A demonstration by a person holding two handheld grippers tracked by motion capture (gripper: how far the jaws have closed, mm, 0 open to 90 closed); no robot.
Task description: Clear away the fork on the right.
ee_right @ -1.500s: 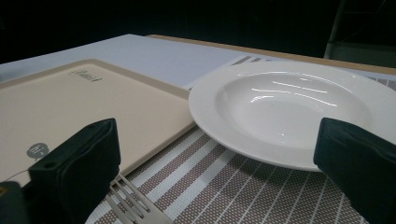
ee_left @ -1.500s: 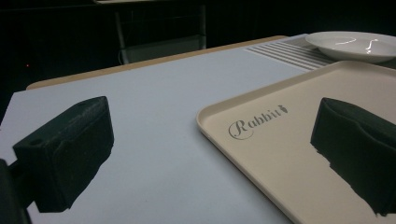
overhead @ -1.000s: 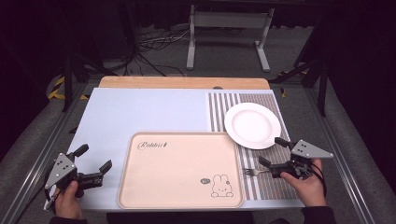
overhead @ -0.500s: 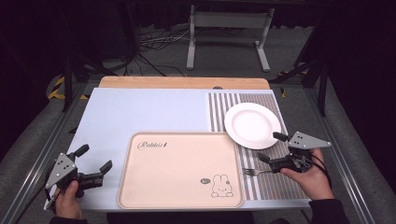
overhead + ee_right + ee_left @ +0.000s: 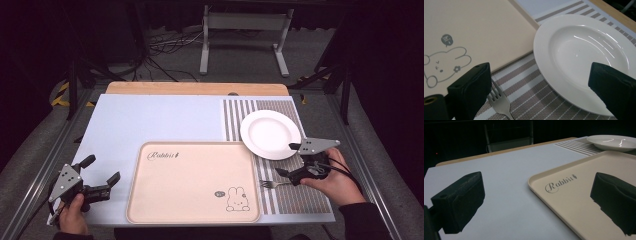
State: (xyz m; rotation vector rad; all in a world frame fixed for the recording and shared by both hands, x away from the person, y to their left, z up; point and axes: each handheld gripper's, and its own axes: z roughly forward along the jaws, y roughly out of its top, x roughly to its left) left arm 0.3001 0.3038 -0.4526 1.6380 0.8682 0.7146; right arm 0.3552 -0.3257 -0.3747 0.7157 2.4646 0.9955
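The surface [image 5: 150,120] carries a pale blue mat with a striped placemat [image 5: 295,200] at its right. A beige tray [image 5: 190,180] with a rabbit print lies near the front. The white plate [image 5: 270,134] rests on the placemat, touching the tray's far right corner. The right gripper [image 5: 285,159] hovers, jaws open, between plate and fork [image 5: 272,184]. The left gripper [image 5: 102,169], jaws open, sits near left.
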